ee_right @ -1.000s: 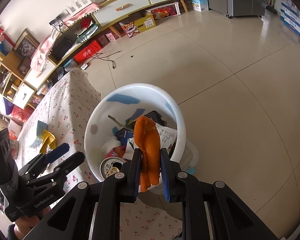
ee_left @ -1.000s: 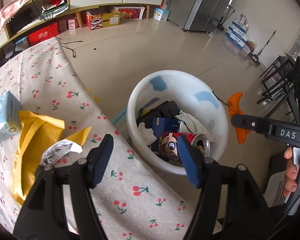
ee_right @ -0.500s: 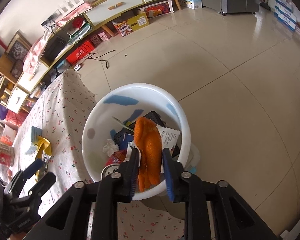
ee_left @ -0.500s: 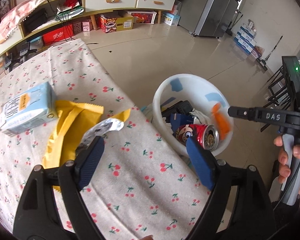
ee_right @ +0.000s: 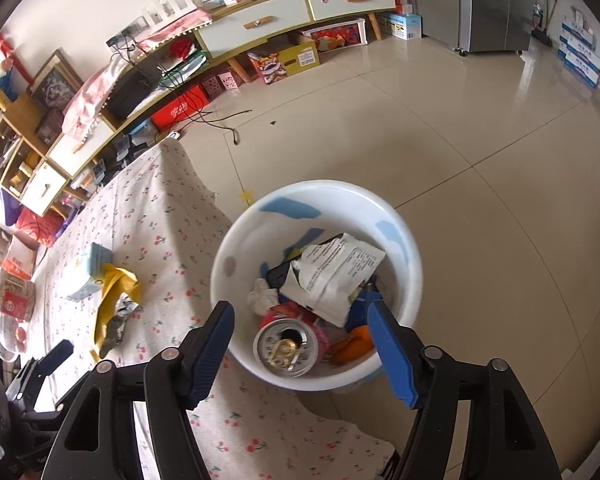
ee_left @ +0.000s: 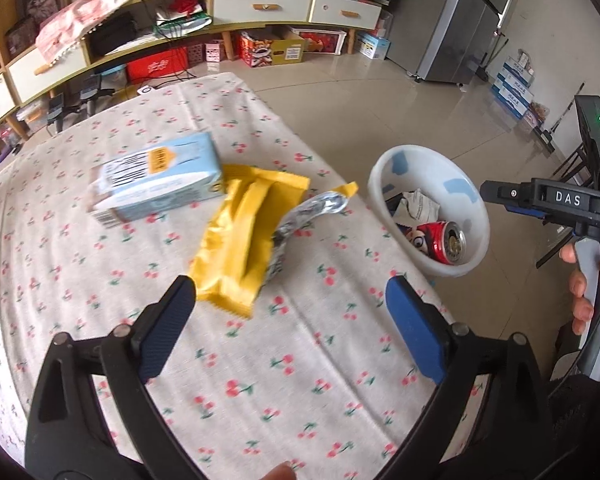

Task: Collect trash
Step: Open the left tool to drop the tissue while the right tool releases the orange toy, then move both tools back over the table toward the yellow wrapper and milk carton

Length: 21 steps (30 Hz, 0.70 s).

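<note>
The left tool (ee_left: 290, 312) hangs over the table (ee_left: 236, 392) with its jaws spread wide, and they have just been opening; nothing sits between the blue pads, only cherry-print cloth below. Just ahead of its left finger lies the yellow snack wrapper (ee_left: 240, 240), torn open, with silvery foil lining (ee_left: 304, 216) curling out on the side toward the bin. Beyond the wrapper, touching its far edge, a pale blue carton (ee_left: 160, 180) lies on its side. Off to this tool's right, past the table edge, the white trash bin (ee_left: 476, 216) stands on the floor, a red drink can (ee_left: 440, 240) showing inside.

The right tool (ee_right: 300, 346) is directly above that bin (ee_right: 404, 248), jaws standing well apart and empty; they too have just been opening. Beneath it, inside the bin, an orange peel (ee_right: 352, 346) lies near the right finger, beside the can (ee_right: 286, 348), which rests with its open top facing up. A white printed wrapper (ee_right: 336, 272) lies farther in, atop darker rubbish, with a crumpled tissue (ee_right: 262, 298) at its left. To this tool's left, on the table, the yellow wrapper and the carton wait.
</note>
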{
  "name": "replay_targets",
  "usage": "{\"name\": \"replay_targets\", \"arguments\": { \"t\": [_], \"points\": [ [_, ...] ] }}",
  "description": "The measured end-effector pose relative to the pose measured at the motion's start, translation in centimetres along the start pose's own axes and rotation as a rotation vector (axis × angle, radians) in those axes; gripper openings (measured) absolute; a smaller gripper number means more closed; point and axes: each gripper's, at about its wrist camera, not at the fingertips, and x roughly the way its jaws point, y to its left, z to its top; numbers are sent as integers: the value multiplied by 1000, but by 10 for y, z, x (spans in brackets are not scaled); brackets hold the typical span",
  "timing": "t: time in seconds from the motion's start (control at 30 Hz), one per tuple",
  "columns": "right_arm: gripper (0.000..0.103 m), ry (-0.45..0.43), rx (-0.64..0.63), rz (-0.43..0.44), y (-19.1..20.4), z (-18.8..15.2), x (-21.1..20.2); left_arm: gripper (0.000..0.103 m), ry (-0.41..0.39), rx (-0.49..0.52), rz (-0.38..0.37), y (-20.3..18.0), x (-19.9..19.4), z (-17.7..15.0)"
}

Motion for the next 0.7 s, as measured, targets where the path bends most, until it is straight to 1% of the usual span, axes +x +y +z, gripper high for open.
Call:
{"name": "replay_targets", "arguments": {
  "t": [0.13, 0.4, 0.47, 0.6, 0.7],
  "points": [
    [75, 2, -18, 2, 18, -2, 0, 96, 4, -10, 27, 20, -13, -9],
    [78, 14, -101, 9, 66, -15, 5, 97, 7, -37, 114, 66, -35, -34],
    [79, 20, -107, 10, 79, -19, 8, 97, -11, -65, 144, 81, -39, -42],
    [79, 43, -111, 36, 108, -25, 17, 97, -15, -137, 204, 110, -42, -58],
    [79, 62, -136, 55, 135, -30, 26, 97, -9, -183, 219, 128, -45, -71]
  ]
}}
